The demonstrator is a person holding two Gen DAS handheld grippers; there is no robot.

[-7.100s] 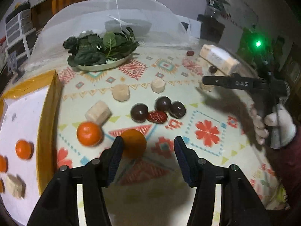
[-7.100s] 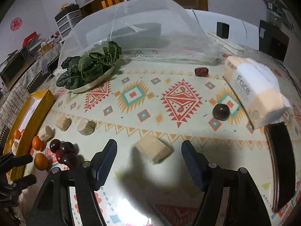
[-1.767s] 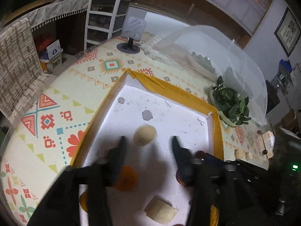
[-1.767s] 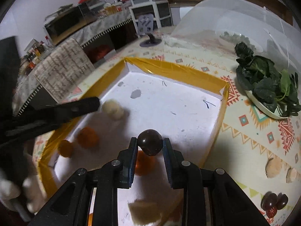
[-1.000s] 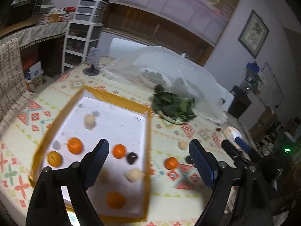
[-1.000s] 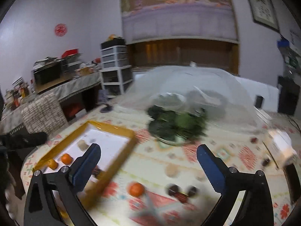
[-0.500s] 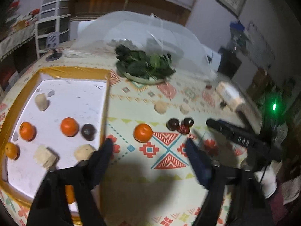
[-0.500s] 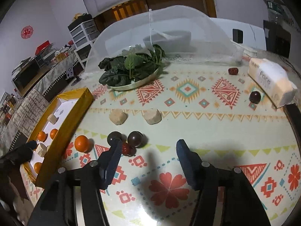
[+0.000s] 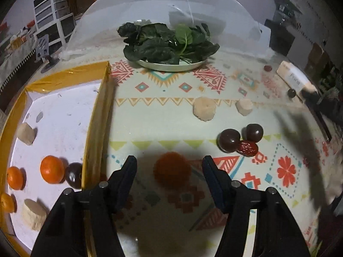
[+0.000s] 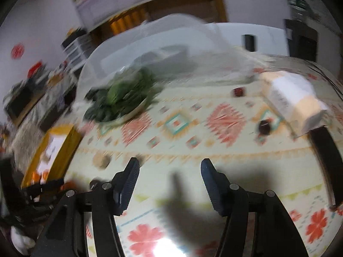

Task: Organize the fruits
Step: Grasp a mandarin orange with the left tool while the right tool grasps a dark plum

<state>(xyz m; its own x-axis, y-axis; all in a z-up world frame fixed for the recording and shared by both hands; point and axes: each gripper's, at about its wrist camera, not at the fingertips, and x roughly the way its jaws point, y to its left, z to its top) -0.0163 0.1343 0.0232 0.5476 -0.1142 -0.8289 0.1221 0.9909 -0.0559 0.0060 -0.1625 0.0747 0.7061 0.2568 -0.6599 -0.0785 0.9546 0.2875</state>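
Hovering over the patterned tablecloth (image 9: 163, 124), the left gripper (image 9: 169, 169) has its jaws parted on either side of a lone orange (image 9: 172, 169), the pads clear of the fruit; these jaws have just been closing. Left of it stands the yellow-rimmed tray (image 9: 96, 128), holding three oranges, a dark plum (image 9: 73, 175) and pale chunks. Two plums and a red date (image 9: 248, 147) lie right of the orange. The right gripper (image 10: 170, 177), in a blurred view, is parted and empty, having likewise just narrowed, above bare cloth.
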